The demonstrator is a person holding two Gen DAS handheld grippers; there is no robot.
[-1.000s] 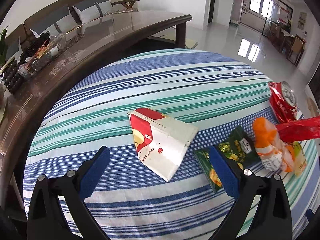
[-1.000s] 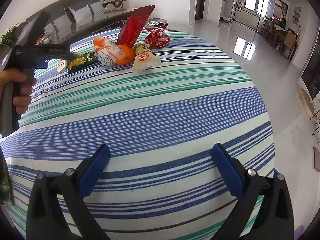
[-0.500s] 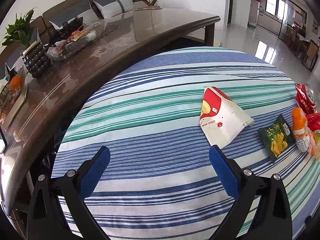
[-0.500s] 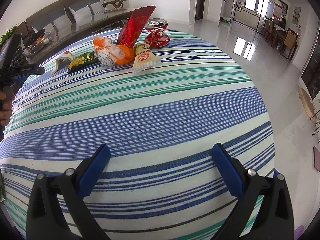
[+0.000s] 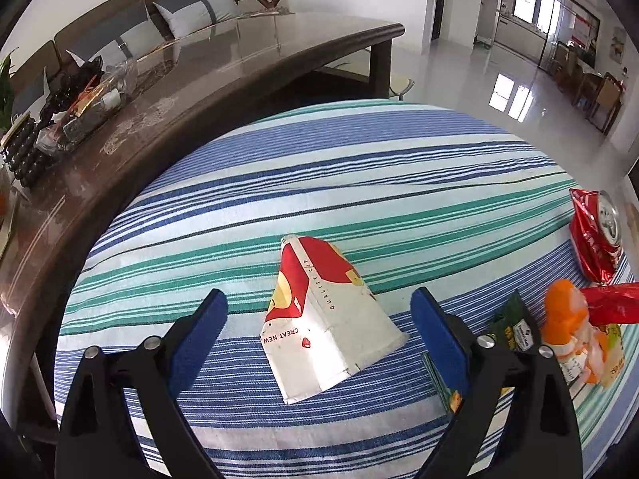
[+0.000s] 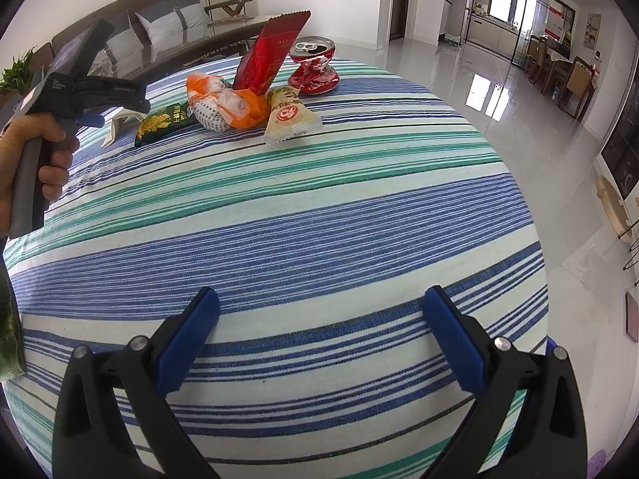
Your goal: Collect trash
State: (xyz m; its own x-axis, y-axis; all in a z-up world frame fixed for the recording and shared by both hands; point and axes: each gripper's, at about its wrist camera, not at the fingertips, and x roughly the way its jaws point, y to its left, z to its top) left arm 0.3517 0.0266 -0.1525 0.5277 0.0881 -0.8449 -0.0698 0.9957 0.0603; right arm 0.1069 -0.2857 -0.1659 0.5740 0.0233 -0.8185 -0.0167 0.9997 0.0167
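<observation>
The left gripper is spread wide with nothing held, and the flattened paper cup is framed right between its blue fingers without being touched by either one. The cup is lying on its side on the striped surface, narrow end pointed away from the camera.

Off to the right of it in the left wrist view, the rest of the trash is bunched together: a green snack bag partly hidden behind the right finger, an orange and white wrapper just beside that, a red wrapper poking in from the edge, and a crushed red can a bit further back.

From the right wrist view the same pile is seen at the far side of the surface, with a pale candy-style packet at the front and the red wrapper standing up tall against the can. The left hand is seen wrapped around its gripper handle at the left edge.

The right gripper is also wide open and holding nothing, hung over a bare stretch of stripes, well apart from the pile.

A long dark table with clutter on it is seen behind.
</observation>
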